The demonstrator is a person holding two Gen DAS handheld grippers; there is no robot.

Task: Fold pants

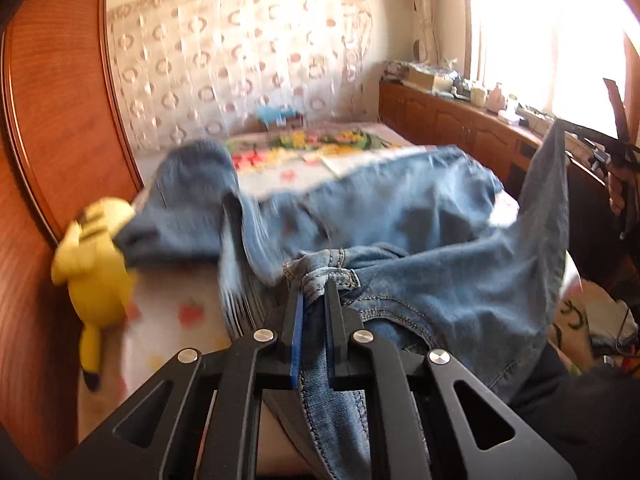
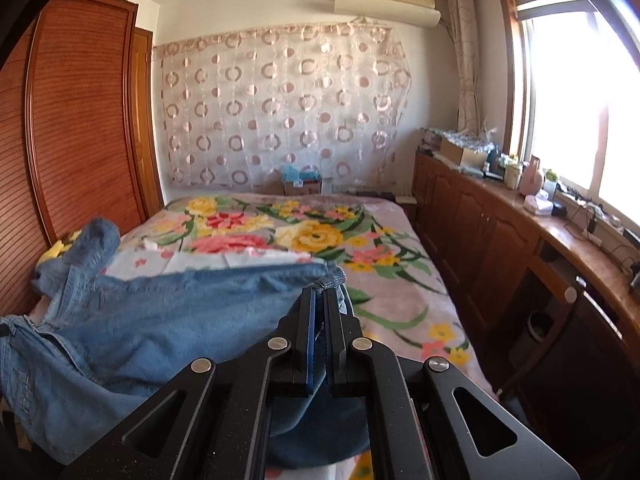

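Gripping jeans (image 1: 420, 240) | left tool (image 1: 315, 292) clenched on denim | right tool (image 2: 319, 300) likewise

Soft blue denim pants (image 1: 440, 280), glossy wooden wardrobe (image 2: 84, 120), seemingly plush blanket (image 2: 320, 232)

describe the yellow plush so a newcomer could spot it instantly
Left wrist view: find the wooden wardrobe left of the bed. The plush sits against it at the bed's edge, touching the jeans. It's the only solid bright-yellow item there, with dark stripes.
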